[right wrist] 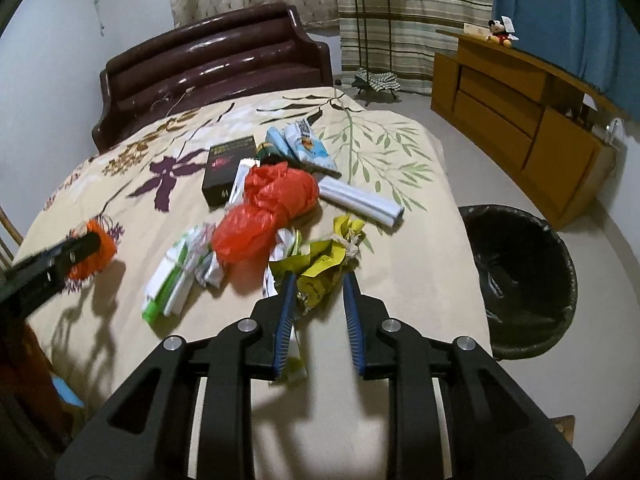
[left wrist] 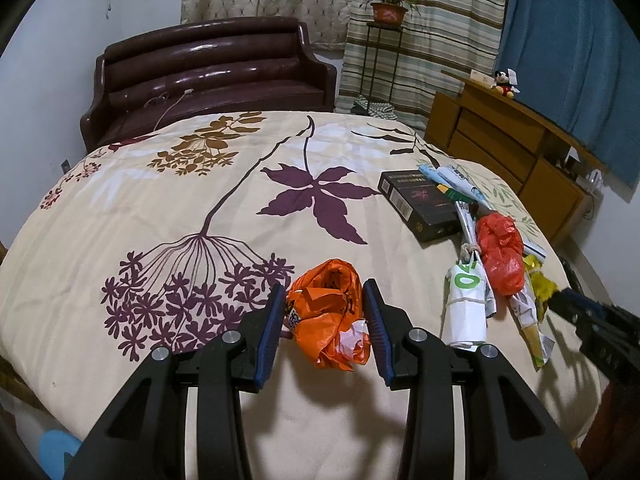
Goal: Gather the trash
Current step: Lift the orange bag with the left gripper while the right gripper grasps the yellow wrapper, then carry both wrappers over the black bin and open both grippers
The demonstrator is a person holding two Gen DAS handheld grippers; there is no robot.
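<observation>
Trash lies on a floral bedspread (left wrist: 180,208). My left gripper (left wrist: 325,294) is open, its blue pads on either side of a crumpled orange plastic bag (left wrist: 330,316); whether they touch it I cannot tell. My right gripper (right wrist: 320,280) is open around a crumpled yellow wrapper (right wrist: 322,266). Between them lie a red plastic bag (right wrist: 264,208), a white-and-green paper packet (right wrist: 168,280), a black box (right wrist: 228,168), a white rolled paper (right wrist: 360,200) and blue-white wrappers (right wrist: 304,144). The red bag (left wrist: 500,252) and the black box (left wrist: 424,204) also show in the left wrist view.
A black-lined trash bin (right wrist: 524,276) stands on the floor right of the bed. A dark leather headboard (left wrist: 208,76) is at the far end. A wooden cabinet (right wrist: 520,120) and a plant stand (right wrist: 370,20) are beyond, by the curtains.
</observation>
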